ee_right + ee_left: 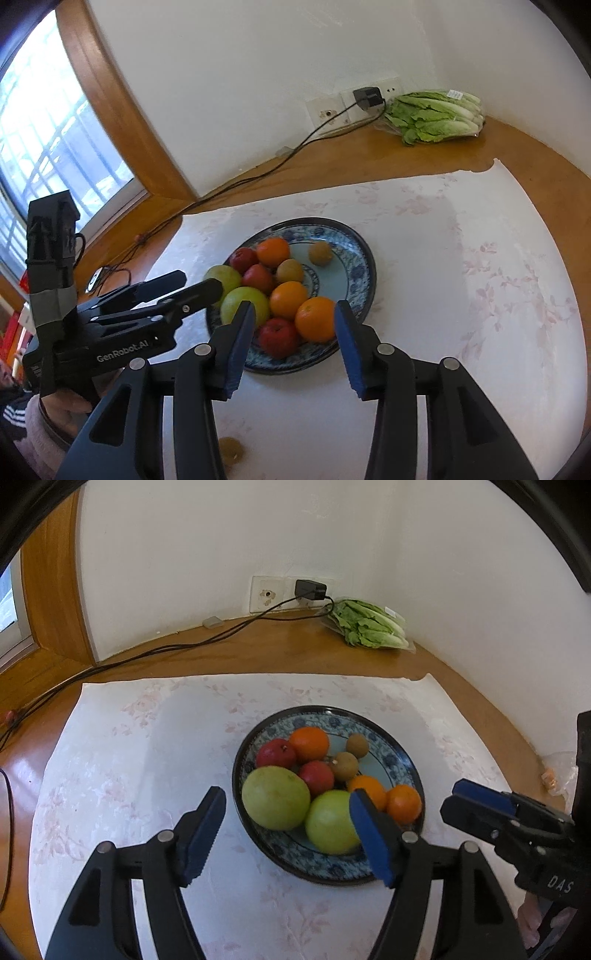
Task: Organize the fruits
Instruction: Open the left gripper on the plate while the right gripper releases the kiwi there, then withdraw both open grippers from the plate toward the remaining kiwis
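On white floral cloth (147,746): fruit piled in blue-patterned plate (402,760).

Left gripper (288,830) is seen w/ jaws apart, nothing between pads, held just above near rim by 2 green fruits (275,797). Right gripper (294,341) is held w/ jaws part-open, empty, over plate's near edge; an orange (316,319) and a red fruit (277,336) are framed betw. its fingers but not touched. 3 oranges, 3 red fruits, 2 small brown fruits (343,766) are counted in plate; 1 more brown fruit (231,448) is left on cloth. Bagged lettuce (369,626) is kept at wall corner, near charger (310,589).
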Action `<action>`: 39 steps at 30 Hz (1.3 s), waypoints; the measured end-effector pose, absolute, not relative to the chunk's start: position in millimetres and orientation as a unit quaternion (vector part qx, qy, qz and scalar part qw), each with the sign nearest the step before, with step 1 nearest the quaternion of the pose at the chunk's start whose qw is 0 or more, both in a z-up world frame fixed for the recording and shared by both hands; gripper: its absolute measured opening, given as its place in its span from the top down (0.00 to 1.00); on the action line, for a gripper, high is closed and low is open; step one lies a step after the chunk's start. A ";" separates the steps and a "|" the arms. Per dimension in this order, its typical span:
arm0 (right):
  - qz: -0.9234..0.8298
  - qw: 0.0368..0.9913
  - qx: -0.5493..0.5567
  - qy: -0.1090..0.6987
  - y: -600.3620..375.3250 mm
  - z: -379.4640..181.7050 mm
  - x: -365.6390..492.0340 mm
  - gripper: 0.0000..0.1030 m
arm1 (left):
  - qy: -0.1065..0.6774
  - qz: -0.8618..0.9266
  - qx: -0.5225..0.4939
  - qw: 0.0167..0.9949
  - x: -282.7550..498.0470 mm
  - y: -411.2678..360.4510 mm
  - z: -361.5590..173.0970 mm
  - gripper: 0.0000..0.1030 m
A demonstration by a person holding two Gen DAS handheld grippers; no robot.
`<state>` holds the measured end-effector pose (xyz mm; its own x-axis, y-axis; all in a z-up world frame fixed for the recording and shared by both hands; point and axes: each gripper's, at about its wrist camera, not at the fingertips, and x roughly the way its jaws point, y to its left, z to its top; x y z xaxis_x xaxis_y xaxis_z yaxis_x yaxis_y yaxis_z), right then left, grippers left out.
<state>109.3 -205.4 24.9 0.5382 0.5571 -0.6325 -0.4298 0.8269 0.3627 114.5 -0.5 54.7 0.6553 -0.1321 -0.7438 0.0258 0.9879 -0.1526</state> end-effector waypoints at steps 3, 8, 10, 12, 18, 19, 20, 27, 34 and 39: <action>0.286 0.873 0.082 0.387 -204.7 27.8 101.2 0.56 | 0.417 -0.040 -0.065 0.906 108.1 -2.3 56.6 0.29; 0.290 0.871 0.082 0.388 -205.8 28.7 91.5 0.56 | 0.429 -0.043 -0.079 0.899 96.3 -3.2 57.1 0.29; 0.290 0.871 0.083 0.388 -207.6 28.6 88.0 0.56 | 0.431 -0.040 -0.078 0.898 92.0 -4.1 57.3 0.29; 0.288 0.871 0.084 0.389 -209.8 28.4 85.0 0.56 | 0.432 -0.036 -0.079 0.898 86.4 -4.8 56.7 0.29; 0.277 0.867 0.096 0.403 -220.8 24.2 72.8 0.56 | 0.442 -0.035 -0.086 0.892 68.7 -8.4 54.5 0.29; 0.276 0.866 0.098 0.404 -222.1 23.3 71.2 0.56 | 0.442 -0.036 -0.084 0.892 66.1 -9.9 54.7 0.29; 0.275 0.866 0.099 0.407 -223.7 21.9 69.1 0.56 | 0.443 -0.036 -0.082 0.892 63.0 -11.5 55.1 0.29; 0.268 0.862 0.105 0.417 -232.2 12.8 58.7 0.56 | 0.447 -0.037 -0.076 0.891 47.1 -19.8 56.3 0.29; 0.261 0.860 0.098 0.426 -235.7 1.8 49.8 0.56 | 0.456 -0.037 -0.082 0.885 31.0 -22.0 49.8 0.29; 0.256 0.860 0.089 0.431 -236.8 -7.6 42.9 0.56 | 0.466 -0.041 -0.079 0.880 22.3 -24.8 41.1 0.29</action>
